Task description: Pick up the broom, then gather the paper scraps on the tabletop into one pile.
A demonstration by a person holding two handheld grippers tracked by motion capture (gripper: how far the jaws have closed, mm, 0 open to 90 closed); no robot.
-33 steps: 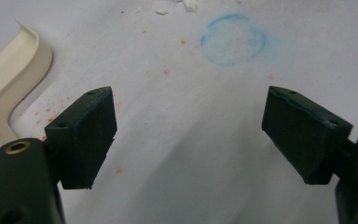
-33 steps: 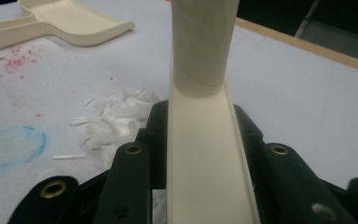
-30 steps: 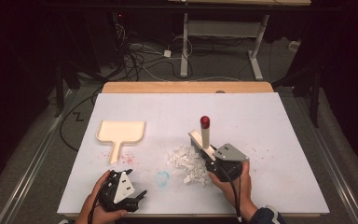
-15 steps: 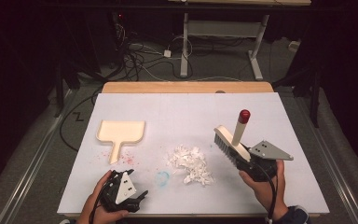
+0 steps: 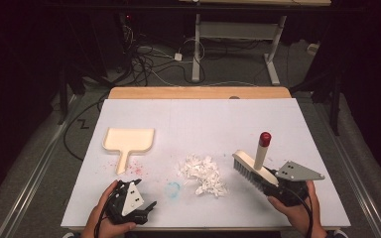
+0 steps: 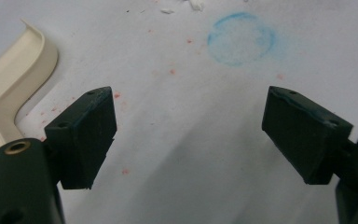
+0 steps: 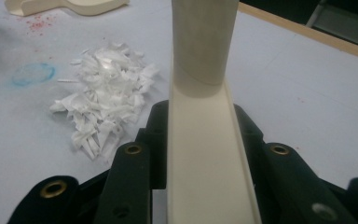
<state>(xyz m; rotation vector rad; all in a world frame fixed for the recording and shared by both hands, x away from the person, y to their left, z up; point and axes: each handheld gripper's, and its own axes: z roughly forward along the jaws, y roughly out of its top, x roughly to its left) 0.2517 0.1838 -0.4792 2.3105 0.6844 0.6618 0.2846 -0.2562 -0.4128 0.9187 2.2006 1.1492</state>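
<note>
- My right gripper (image 5: 273,181) clamps the cream red-tipped hand brush (image 5: 252,166), right of the white shredded-paper pile (image 5: 202,174).
- My left gripper (image 5: 146,210) gapes wide, empty, left of the pile.

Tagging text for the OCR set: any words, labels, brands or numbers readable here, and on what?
None readable.
Cream plastic dustpan: blank.
Cream brush with red-tipped handle: blank.
White table cover: only a smudged blue ring and red specks, no writing.
Grey three-cornered plate: bare.
</note>
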